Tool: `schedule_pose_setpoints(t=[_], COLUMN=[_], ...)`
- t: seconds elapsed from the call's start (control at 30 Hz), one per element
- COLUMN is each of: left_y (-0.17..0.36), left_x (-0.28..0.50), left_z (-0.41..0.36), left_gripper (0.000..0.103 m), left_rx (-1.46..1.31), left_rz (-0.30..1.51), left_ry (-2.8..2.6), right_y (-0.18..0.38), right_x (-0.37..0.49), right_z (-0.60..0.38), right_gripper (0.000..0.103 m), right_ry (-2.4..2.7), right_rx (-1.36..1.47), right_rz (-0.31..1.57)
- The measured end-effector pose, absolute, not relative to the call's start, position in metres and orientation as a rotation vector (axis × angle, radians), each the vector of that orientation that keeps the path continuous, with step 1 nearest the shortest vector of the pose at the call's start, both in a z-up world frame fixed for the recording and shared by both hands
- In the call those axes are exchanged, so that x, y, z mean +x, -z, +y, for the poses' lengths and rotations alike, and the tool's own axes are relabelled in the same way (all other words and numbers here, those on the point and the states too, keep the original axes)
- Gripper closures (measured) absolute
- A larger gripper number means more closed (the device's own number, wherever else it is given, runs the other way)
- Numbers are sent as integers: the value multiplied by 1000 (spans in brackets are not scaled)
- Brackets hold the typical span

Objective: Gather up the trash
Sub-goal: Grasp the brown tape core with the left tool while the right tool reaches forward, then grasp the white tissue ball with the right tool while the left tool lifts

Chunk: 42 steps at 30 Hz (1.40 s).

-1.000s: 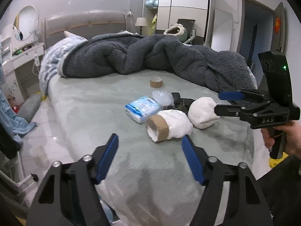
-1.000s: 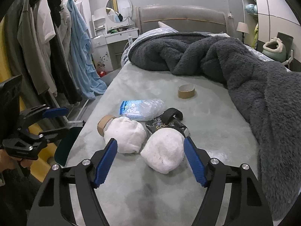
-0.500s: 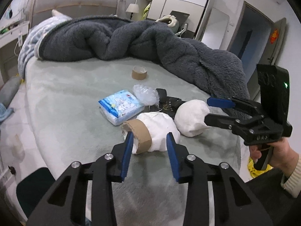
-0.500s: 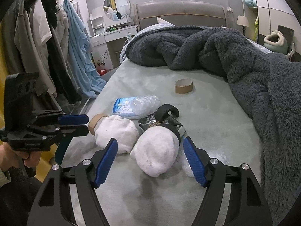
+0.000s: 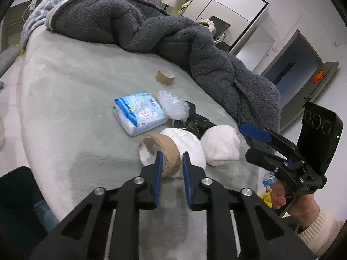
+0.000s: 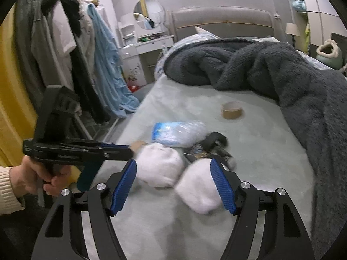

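Because the roll (image 5: pixel 171 151) at the bed's (image 5: pixel 65 99) near edge is a cardboard tube stuffed with white wadding, it should be light and crush easily. The left gripper (image 5: pixel 171 160) is closing, its jaws astride the tube's cardboard wall, which looks pinched between them. That rim is the stiffest hold; the wadding would likely pull loose. The right gripper (image 6: pixel 173 184) hangs open around a soft white wad (image 6: pixel 199 190) beside the roll, not pressing it. Squeeze gently, lift slowly.
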<state>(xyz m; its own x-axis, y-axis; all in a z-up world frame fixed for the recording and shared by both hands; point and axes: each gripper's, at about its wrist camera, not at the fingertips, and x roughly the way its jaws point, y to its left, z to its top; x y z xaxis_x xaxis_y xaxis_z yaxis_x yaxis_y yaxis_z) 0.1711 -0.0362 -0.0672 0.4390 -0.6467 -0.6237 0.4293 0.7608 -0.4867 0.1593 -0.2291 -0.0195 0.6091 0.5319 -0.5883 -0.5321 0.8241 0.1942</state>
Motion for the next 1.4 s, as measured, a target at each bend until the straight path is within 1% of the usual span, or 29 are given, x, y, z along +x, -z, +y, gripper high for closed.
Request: schedule_pose_setpoints(t=[0.23,0.33,0.5,0.7,0.77,0.8,0.93,0.97,1.03,1.23,1.4], left_y=[66,65,59,53,52,52,52,52,55,72,92], left_x=[168,167,164,158,157,156,153,152,152,153,152], left_z=[-32,-26,-15,2,7,9,24,27,34,61,87], left_gripper=[96,96,96,96,96,96,96,96,96,96,96], left_rx=[-265,-255,-235,-184,-172,-164,-131,-123,-114,-91,-80], left_rz=[887,877,850,805,799,797,786,786,793,855,922], left_ry=[694,683,646,588,568,559,509,497,468,377,303], right_y=[24,28,38,51,54,56,58,55,47,20,13], right_x=[163,165,169,174,176,177,184,185,187,188,191], right_z=[-200,-186,-164,-142,-136,-133,-127,-126,-125,-113,-91], right_gripper=[32,32,37,46,53,55,66,69,71,72,72], right_ry=[-661,-661,-597,-517,-485,-468,-398,-389,-379,-414,-489], right_rx=[-46,-82,-193,-317,-351,-369,-420,-419,-396,-280,-194], right_rz=[714,733,768,803,813,816,831,825,808,744,739])
